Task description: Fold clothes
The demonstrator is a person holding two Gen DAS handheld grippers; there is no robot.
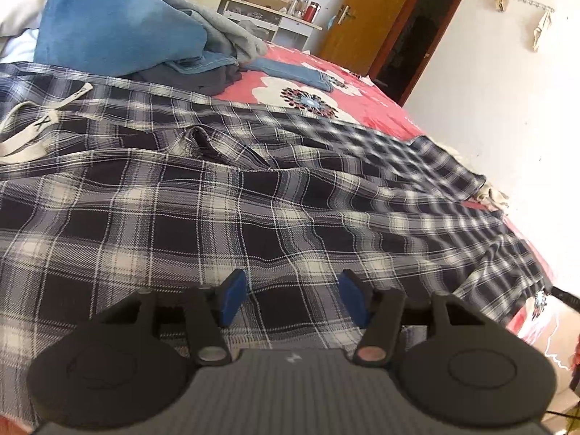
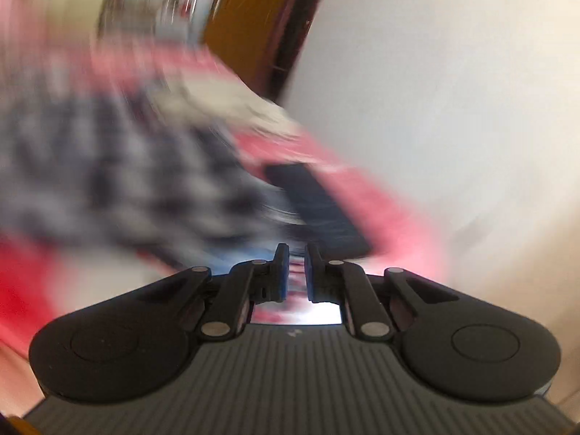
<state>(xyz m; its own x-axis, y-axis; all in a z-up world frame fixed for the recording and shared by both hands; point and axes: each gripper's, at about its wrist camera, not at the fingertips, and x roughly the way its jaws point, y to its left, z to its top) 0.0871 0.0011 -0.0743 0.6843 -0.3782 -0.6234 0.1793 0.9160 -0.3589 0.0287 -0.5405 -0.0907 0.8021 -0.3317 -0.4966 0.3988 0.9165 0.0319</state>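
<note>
Plaid garment (image 1: pixel 253 195) sharp from left wrist, blurred from right.

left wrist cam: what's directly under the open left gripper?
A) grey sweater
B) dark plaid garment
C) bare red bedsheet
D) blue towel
B: the left gripper sits open over the dark plaid garment, spread flat on the bed.
</note>
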